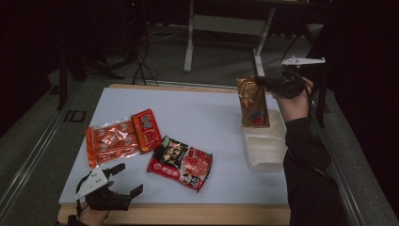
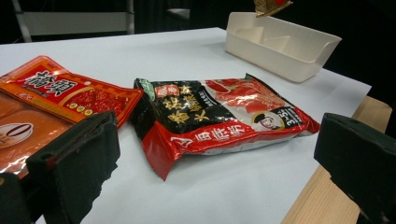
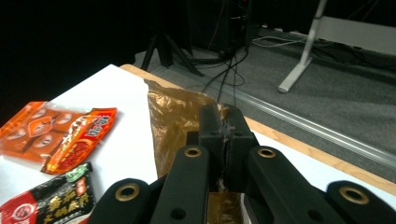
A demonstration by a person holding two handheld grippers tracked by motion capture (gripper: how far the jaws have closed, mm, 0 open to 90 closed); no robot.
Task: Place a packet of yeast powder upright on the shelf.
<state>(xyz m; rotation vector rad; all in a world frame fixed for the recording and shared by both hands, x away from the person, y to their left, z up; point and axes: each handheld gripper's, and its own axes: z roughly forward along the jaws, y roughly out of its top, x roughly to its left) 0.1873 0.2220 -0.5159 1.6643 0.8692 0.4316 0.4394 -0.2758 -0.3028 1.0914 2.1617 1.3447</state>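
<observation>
A gold-brown packet [image 1: 252,102] hangs upright over the far end of the white tray [image 1: 266,160], pinched at its top edge by my right gripper [image 1: 261,83]. In the right gripper view the jaws are pressed together on the crinkled gold packet [image 3: 175,112]; the right gripper [image 3: 223,135] is shut on it. My left gripper [image 1: 126,180] rests at the table's near left edge, jaws wide apart with nothing between them. The left gripper view looks between its pads at a red and black packet [image 2: 219,114] lying flat on the white table.
Two orange packets [image 1: 110,140] and a red-orange packet [image 1: 146,130] lie at the left of the white board [image 1: 202,117]. The red and black packet [image 1: 181,162] lies in the middle. The tray [image 2: 280,44] sits at the right edge. A desk frame [image 1: 226,23] stands beyond.
</observation>
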